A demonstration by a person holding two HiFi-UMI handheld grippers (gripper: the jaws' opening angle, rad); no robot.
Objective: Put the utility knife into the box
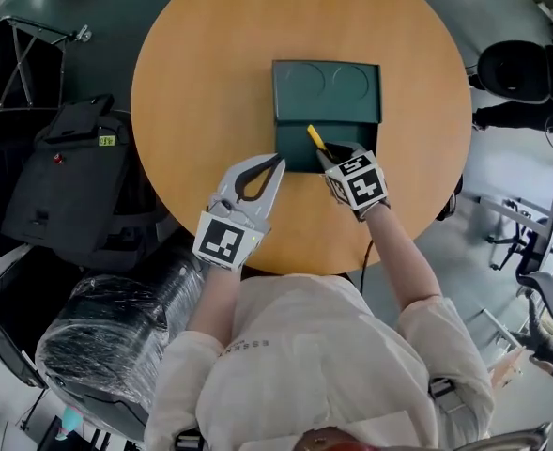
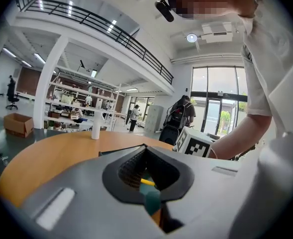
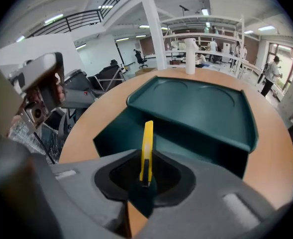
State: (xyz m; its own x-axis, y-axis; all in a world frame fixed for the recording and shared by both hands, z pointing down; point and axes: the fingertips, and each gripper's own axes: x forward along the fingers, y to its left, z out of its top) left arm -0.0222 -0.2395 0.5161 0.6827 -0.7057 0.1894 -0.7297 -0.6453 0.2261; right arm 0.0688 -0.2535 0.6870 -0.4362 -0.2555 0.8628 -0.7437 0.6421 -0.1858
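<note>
Wooden round table point(image 1: 182, 83), head view: a green box point(image 1: 328, 92) lies open near its middle, lid flipped away from you. Your right gripper point(image 1: 330, 154) pinches the yellow utility knife point(image 1: 315, 137), whose free end slants over the box's open compartment. Your left gripper point(image 1: 278, 163) is just left of the box.

Left gripper view: jaws pressed together, nothing between them.

Right gripper view: knife clamped between the jaws, pointing at the box beyond.
</note>
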